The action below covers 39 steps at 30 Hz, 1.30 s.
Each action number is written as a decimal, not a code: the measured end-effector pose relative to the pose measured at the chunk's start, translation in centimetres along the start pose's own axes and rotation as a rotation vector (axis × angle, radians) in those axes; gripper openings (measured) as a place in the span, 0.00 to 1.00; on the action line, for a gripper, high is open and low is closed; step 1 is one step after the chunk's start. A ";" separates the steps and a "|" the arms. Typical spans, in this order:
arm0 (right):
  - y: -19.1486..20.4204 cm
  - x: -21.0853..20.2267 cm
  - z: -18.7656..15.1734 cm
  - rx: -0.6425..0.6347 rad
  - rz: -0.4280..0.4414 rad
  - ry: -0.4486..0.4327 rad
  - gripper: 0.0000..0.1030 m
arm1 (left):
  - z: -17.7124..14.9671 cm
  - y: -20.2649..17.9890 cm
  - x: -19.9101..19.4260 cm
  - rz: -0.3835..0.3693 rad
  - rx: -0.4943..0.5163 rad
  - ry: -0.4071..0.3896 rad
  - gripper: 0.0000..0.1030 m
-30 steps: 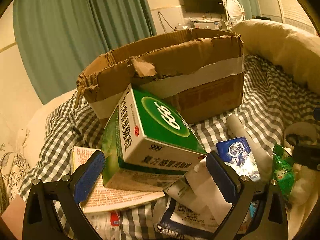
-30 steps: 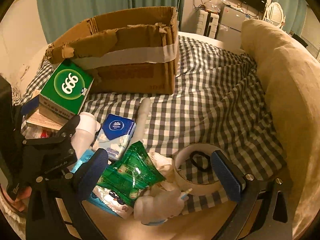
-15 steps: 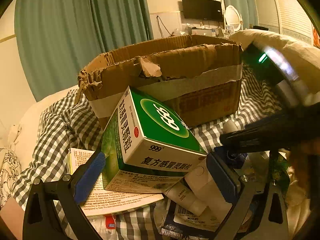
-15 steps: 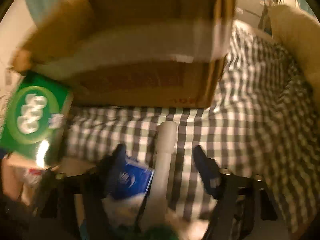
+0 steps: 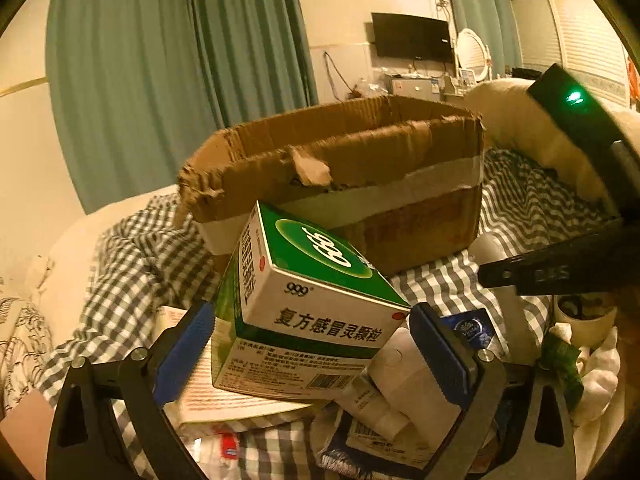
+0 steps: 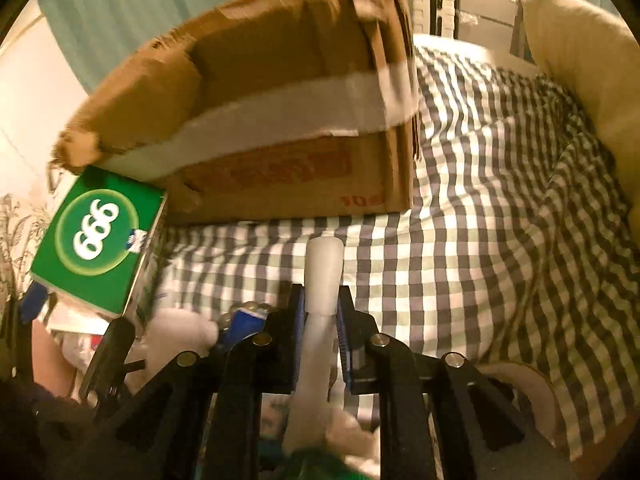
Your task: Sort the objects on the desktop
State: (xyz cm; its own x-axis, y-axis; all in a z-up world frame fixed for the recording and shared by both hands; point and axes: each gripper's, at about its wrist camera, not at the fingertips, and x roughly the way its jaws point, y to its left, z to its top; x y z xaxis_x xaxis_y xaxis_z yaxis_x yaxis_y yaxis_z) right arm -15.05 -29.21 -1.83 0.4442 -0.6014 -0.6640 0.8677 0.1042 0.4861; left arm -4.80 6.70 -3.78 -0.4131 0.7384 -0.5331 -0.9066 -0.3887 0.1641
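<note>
My right gripper [image 6: 321, 312] is shut on a long white tube [image 6: 322, 280] that lies on the checked cloth, pointing toward the open cardboard box [image 6: 280, 128]. My left gripper [image 5: 312, 356] is open, its blue pads on either side of a green and white 999 medicine box [image 5: 316, 280], which lies on a leaflet [image 5: 224, 392]. The cardboard box [image 5: 340, 184] stands just behind. The right gripper's black body [image 5: 560, 272] shows at the right of the left wrist view.
A pile of small items lies by the left gripper: a white tube [image 5: 400, 380], a blue tissue pack [image 5: 472, 330], a green packet [image 5: 560, 360], a tape roll [image 5: 584, 320]. A cream cushion [image 6: 592, 64] borders the checked cloth [image 6: 500, 200] on the right.
My right gripper has moved forward and left over the pile and closed on the long white tube. My left gripper has stayed open around the 999 box, rising slightly.
</note>
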 end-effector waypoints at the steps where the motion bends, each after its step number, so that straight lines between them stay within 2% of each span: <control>1: 0.1 -0.6 -0.1 -0.006 -0.002 -0.010 0.14 | 0.0 0.1 -0.2 0.006 -0.003 -0.001 0.97; 6: 1.2 -2.1 -0.8 -0.021 0.015 -0.044 0.15 | -0.2 1.7 -0.1 -0.013 -0.039 0.017 0.97; 8: 1.4 -2.7 -0.9 -0.018 0.021 -0.051 0.15 | -0.1 1.9 0.3 -0.017 -0.048 0.022 1.00; 12: 1.8 -3.0 -1.4 -0.023 0.018 -0.060 0.15 | -0.2 1.6 1.5 -0.013 -0.032 0.029 1.00; 17: 2.0 -3.2 -1.7 -0.012 0.019 -0.068 0.15 | -0.2 1.1 0.9 -0.027 0.005 -0.010 0.98; 27: 2.7 -4.0 -2.0 -0.017 0.033 -0.091 0.15 | 1.1 2.2 -3.6 -0.110 0.028 -0.138 0.92; 28: 2.8 -4.2 -2.1 -0.019 0.033 -0.094 0.15 | 1.1 2.2 -4.0 -0.124 0.034 -0.149 0.77; 29: 2.9 -4.5 -2.2 -0.022 0.033 -0.100 0.15 | 1.2 2.2 -4.4 -0.135 0.043 -0.152 0.51; 30: 2.9 -4.7 -2.3 -0.024 0.033 -0.104 0.15 | 1.5 2.1 -4.3 -0.134 0.057 -0.130 0.48; 32: 3.0 -5.1 -2.5 -0.021 0.038 -0.112 0.15 | 1.5 1.8 -3.7 -0.158 0.079 -0.077 0.48; 34: 3.0 -5.4 -2.8 -0.019 0.042 -0.116 0.15 | 1.0 2.3 -3.4 -0.174 0.051 -0.071 0.49; 36: 3.0 -5.7 -3.1 -0.019 0.039 -0.122 0.16 | 0.7 2.7 -2.7 -0.214 0.028 -0.018 0.70; 37: 2.9 -5.8 -3.3 -0.016 0.040 -0.124 0.16 | 0.5 2.9 -2.5 -0.205 0.021 -0.010 0.84; 38: 2.8 -5.9 -3.4 -0.012 0.041 -0.125 0.16 | 0.3 3.1 -2.5 -0.184 0.015 -0.021 0.93; 39: 2.7 -5.9 -3.5 -0.009 0.040 -0.124 0.17 | 0.1 3.2 -2.7 -0.175 0.016 -0.033 0.95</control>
State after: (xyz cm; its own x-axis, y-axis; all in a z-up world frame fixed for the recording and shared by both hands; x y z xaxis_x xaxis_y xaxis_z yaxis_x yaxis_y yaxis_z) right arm -14.54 -22.58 1.44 0.4477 -0.6898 -0.5690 0.8524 0.1369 0.5047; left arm -6.57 3.56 -1.78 -0.2508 0.8119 -0.5271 -0.9662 -0.2436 0.0844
